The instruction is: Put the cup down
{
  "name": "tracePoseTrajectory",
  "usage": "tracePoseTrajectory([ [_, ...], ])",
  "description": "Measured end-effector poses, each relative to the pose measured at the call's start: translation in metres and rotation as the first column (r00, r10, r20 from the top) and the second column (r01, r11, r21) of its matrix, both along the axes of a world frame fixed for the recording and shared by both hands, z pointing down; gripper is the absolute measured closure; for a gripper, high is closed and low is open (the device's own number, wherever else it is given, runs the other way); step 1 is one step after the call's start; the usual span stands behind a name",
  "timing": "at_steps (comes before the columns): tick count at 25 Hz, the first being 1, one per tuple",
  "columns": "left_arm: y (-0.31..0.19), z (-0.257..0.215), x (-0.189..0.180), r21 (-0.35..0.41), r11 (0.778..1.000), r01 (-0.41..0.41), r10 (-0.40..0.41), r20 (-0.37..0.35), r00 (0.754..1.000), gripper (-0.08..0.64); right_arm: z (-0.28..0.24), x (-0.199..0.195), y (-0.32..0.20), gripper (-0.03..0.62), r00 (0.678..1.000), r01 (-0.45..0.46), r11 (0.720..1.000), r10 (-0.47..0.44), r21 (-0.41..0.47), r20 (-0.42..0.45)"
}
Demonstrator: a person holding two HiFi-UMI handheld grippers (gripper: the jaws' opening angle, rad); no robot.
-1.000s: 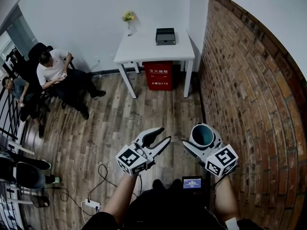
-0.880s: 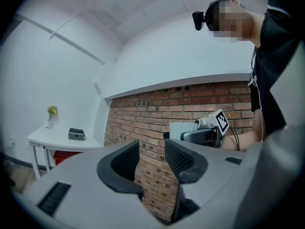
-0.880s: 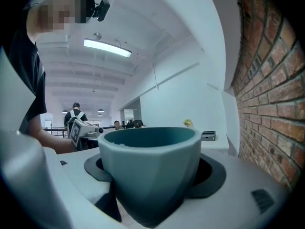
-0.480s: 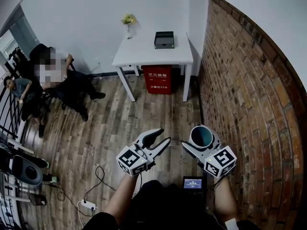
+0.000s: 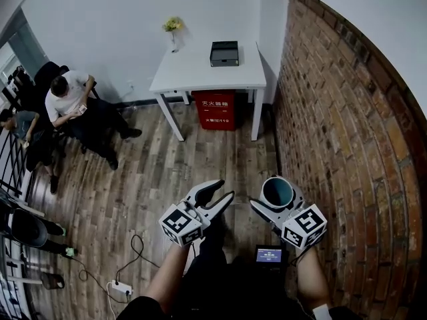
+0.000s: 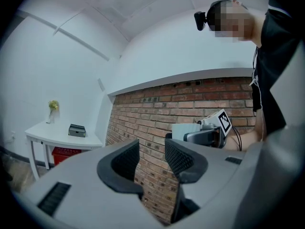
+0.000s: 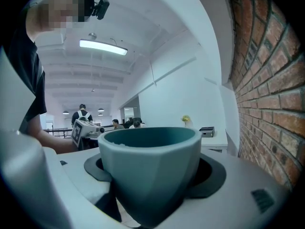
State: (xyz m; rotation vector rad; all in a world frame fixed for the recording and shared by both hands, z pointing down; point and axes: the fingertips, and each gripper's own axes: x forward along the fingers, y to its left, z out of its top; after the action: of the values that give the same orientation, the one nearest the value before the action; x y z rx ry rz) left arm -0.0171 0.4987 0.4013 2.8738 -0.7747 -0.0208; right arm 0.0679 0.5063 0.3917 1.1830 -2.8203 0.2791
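Observation:
A teal cup [image 5: 277,191] sits upright between the jaws of my right gripper [image 5: 275,199], held in the air above the wooden floor close to the brick wall. In the right gripper view the cup [image 7: 150,171] fills the space between the dark pads [image 7: 209,175], which press on its sides. My left gripper [image 5: 225,188] hangs level with it to the left. Its jaws stand apart with nothing between them, as the left gripper view [image 6: 151,157] also shows. The white table [image 5: 200,73] stands far ahead by the back wall.
On the table are a black box [image 5: 224,53] and a small vase of flowers [image 5: 173,29]; a red box [image 5: 213,109] stands under it. The brick wall [image 5: 333,145] runs along the right. People sit at the left [image 5: 73,109]. Cables and a power strip [image 5: 123,285] lie near my feet.
The head view has drifted slightly, so the table sits a little further left in the picture. Both grippers keep their pose and the cup stays in the right jaws.

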Motion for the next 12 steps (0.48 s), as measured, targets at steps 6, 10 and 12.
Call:
tracePoseTrajectory([
  [6,-0.047,0.012,0.0,-0.009,1.0,-0.029,0.029,-0.009,1.0,0.387,0.011,0.001,-0.042,0.186,1.0,-0.029,1.0,0.029,-0.012,-0.01],
  [10,-0.096,0.014,-0.009,-0.014,0.999,-0.038,0.038,-0.02,0.999,0.387,0.014,-0.005,-0.084,0.186,0.999,-0.052,0.999,0.052,-0.013,-0.006],
  [12,-0.123,0.015,-0.014,-0.016,0.999,-0.046,0.046,-0.014,0.999,0.387,0.014,-0.01,-0.108,0.186,0.998,-0.061,0.998,0.061,-0.017,-0.001],
])
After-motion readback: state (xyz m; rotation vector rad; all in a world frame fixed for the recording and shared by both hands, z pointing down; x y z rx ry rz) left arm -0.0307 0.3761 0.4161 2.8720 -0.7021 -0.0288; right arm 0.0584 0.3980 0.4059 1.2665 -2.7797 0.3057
